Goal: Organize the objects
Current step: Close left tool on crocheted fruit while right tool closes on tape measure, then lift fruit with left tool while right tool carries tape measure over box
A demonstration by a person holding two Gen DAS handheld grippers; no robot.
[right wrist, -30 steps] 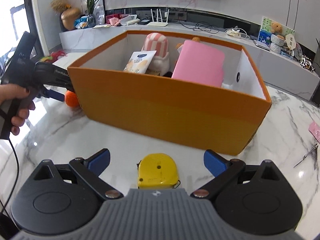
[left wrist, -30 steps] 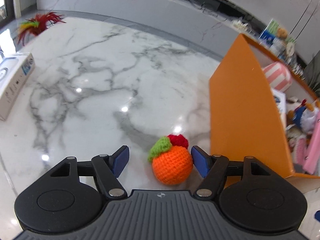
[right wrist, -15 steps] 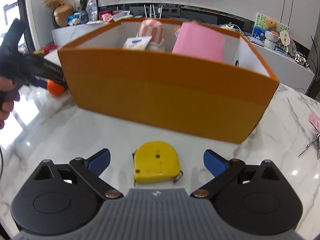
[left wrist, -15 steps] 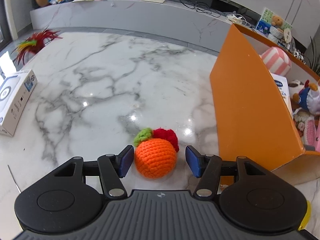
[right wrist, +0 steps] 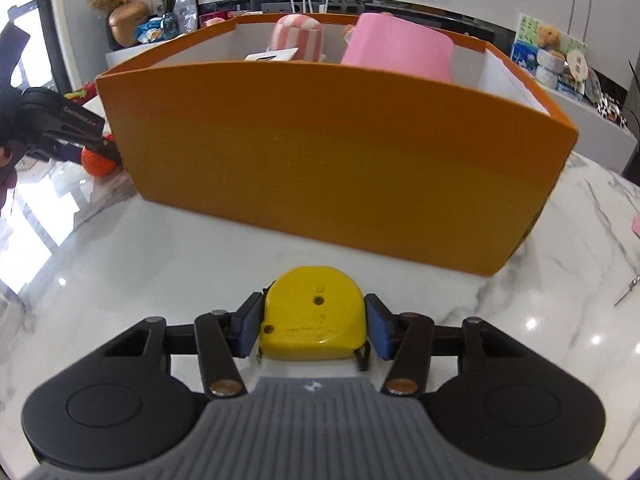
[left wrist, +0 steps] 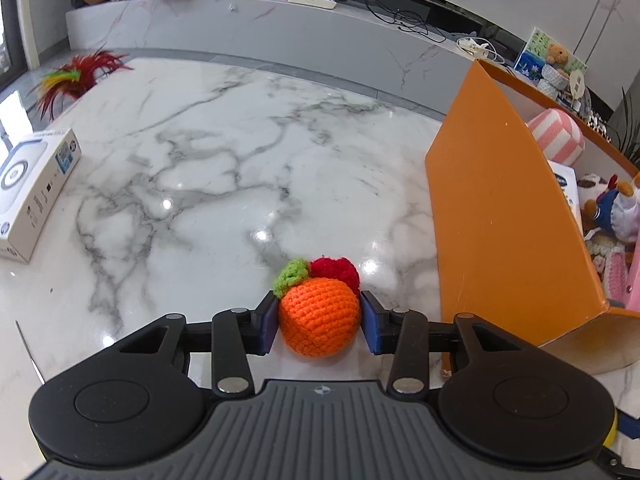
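My left gripper (left wrist: 319,320) is shut on a crocheted orange fruit (left wrist: 318,320) with a green leaf and a red tuft, low over the marble table, just left of the orange box (left wrist: 504,232). The fruit also shows in the right wrist view (right wrist: 96,162) beside the box's left end. My right gripper (right wrist: 312,326) is shut on a yellow tape measure (right wrist: 312,314) on the marble in front of the box's long front wall (right wrist: 320,160). The box holds a pink-striped plush (left wrist: 556,140), a pink item (right wrist: 400,50), a white packet and soft toys.
A white product box (left wrist: 34,190) lies at the table's left edge. A red feather toy (left wrist: 78,78) lies at the far left. A grey marble counter (left wrist: 280,36) with a router and clutter runs behind. A small metal tool (right wrist: 626,292) lies at the right.
Both grippers have closed: the left on the crocheted fruit, the right on the tape measure. Both were open around these objects before.
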